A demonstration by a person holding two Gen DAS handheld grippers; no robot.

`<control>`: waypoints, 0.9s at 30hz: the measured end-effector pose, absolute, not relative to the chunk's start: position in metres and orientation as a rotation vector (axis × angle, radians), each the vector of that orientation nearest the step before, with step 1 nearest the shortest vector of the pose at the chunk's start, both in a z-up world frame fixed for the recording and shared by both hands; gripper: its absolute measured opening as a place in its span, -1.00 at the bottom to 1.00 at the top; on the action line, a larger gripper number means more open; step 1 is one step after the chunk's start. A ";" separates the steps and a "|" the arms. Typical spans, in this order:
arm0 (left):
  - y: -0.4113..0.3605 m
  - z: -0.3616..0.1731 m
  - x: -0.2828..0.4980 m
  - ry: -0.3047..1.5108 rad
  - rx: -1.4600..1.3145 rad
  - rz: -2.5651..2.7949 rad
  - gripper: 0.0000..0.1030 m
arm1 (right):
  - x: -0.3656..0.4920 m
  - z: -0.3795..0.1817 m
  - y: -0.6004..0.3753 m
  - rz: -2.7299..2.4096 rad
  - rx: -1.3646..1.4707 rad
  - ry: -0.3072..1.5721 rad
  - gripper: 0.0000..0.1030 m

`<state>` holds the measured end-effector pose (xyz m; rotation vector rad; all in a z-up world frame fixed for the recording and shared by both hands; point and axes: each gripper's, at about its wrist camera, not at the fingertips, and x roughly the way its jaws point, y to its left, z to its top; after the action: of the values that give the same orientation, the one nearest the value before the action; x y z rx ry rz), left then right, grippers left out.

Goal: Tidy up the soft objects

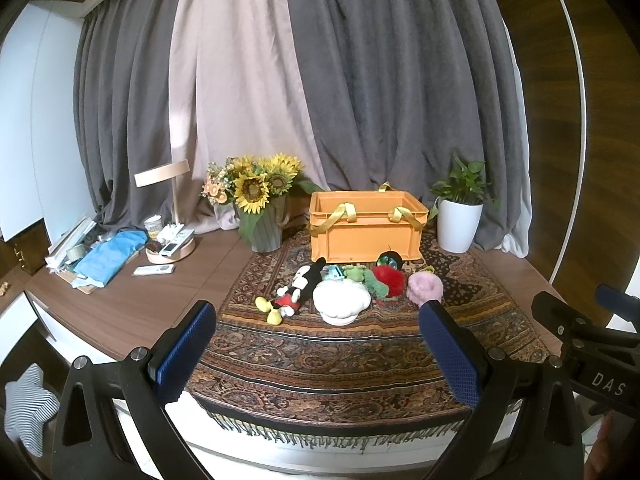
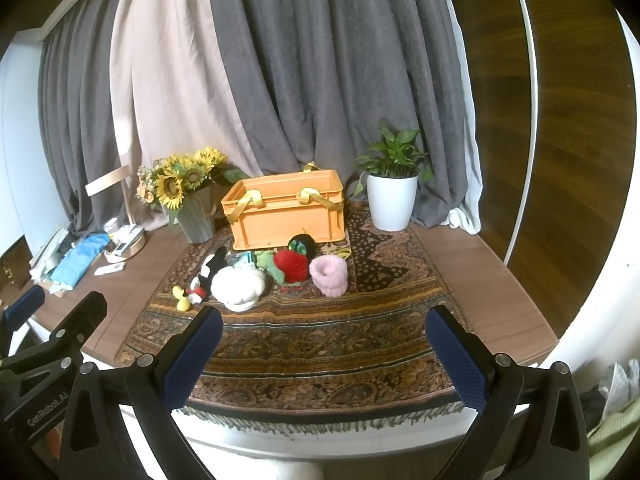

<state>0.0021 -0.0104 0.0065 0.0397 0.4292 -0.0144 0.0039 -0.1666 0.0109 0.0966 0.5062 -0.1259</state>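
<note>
Grey and beige curtains hang behind a brown wooden tabletop draped with a patterned, fringed rug. At twelve o'clock on the rug stands an orange plastic crate with yellow ribbon handles, between a grey pot of sunflowers at ten o'clock and a white pot holding a green plant at two o'clock. Just in front of the crate lie the soft toys in a loose row: a white plush at the middle, a black-and-red mouse doll with yellow shoes touching its nine o'clock side, a red furry toy and a pink fluffy roll toward three o'clock, and a small green plush behind. Both tools hover over the rug's near edge — the left claw and the right claw each stand wide apart, gripping nothing.
</note>
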 end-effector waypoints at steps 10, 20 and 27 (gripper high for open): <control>-0.011 0.006 0.002 0.428 0.039 -0.014 1.00 | 0.005 0.010 -0.166 -0.125 0.096 0.505 0.99; -0.008 0.004 0.006 0.446 0.036 -0.018 1.00 | 0.008 0.008 -0.166 -0.122 0.096 0.516 0.99; -0.004 -0.002 0.026 0.479 0.033 -0.027 1.00 | 0.024 0.002 -0.166 -0.123 0.099 0.540 0.99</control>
<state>0.0257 -0.0042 -0.0017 0.0325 0.4786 -0.0274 0.0238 -0.1661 0.0016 0.0995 0.5400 -0.1233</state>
